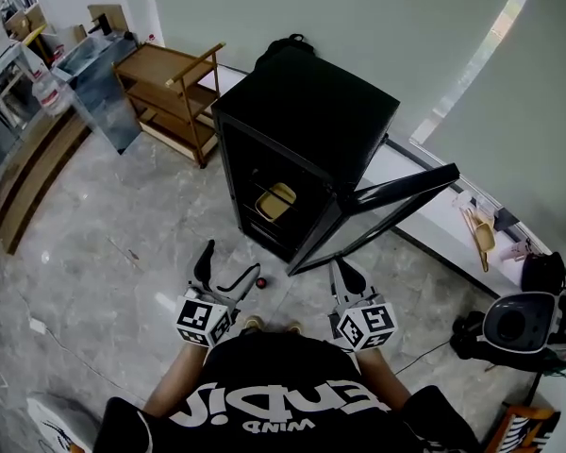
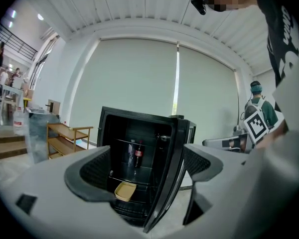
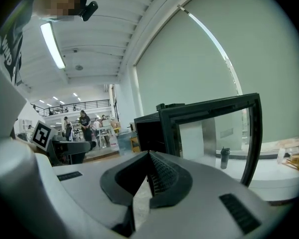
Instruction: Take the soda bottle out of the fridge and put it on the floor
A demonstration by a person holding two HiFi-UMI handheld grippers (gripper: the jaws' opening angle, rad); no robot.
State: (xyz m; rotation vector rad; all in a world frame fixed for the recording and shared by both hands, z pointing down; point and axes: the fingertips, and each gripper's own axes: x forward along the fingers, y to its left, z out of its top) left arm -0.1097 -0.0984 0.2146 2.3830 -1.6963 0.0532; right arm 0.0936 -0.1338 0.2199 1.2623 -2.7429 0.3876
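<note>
Grey marble floor [image 1: 94,253], pale blind behind, wooden rack [image 1: 174,97] by the far wall.

Left hand-held gripper [image 1: 228,264]: released, jaws wide apart, nothing between them. It is held low in front of the person and aimed at the fridge interior.

Right hand-held gripper [image 1: 345,278]: clenched, jaws pressed together on nothing. It is level with the left one, just beside the lower edge of the fridge door [image 1: 387,210].

Small red object [image 1: 261,282] on the floor just right of the left jaws; too small to identify.

Black fridge [image 1: 307,111] stands ahead, well apart from both grippers. The glass door is swung open to the right.

Soda bottle [image 2: 138,156]: upright on a wire shelf inside the fridge, dark with a red label, seen through the gap of the left jaws. A tan tray [image 2: 124,190] sits on the shelf below it, near the front edge.
</note>
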